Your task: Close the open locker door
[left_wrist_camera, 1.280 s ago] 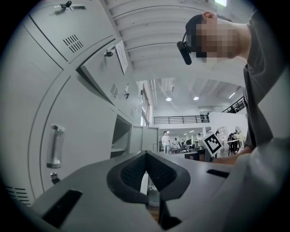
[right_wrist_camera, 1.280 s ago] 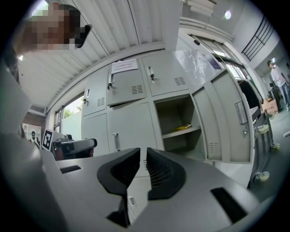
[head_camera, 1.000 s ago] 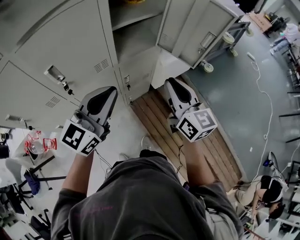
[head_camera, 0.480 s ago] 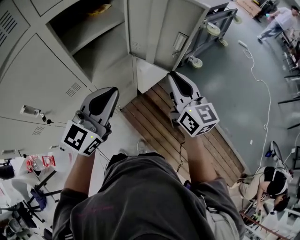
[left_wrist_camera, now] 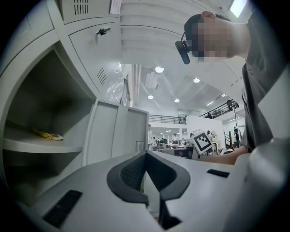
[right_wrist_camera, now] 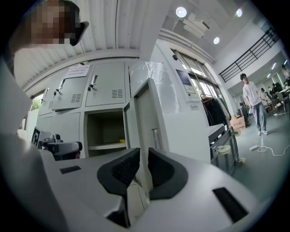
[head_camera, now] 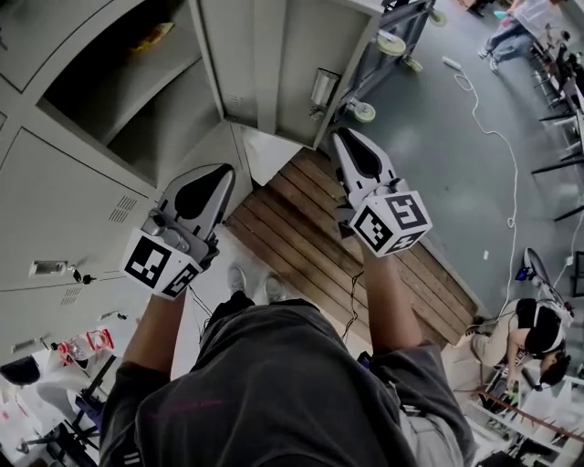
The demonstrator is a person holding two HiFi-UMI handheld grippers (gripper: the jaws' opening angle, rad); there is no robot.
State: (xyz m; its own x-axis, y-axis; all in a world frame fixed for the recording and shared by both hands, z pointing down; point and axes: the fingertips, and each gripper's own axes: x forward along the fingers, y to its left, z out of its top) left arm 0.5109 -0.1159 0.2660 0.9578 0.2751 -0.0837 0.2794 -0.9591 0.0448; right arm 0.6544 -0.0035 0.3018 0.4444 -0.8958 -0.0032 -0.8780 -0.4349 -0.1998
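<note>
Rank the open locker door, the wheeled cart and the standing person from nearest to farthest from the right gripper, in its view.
1. Open locker door, straight ahead.
2. Wheeled cart, lower right.
3. Standing person, far right across the floor.

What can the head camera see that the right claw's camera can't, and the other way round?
Only the head view: the wooden pallet, the person's shoes and a seated person on the floor. Only the right gripper view: the ceiling lights and a railing up high. Both: the open locker, its door and something yellow on the shelf.
</note>
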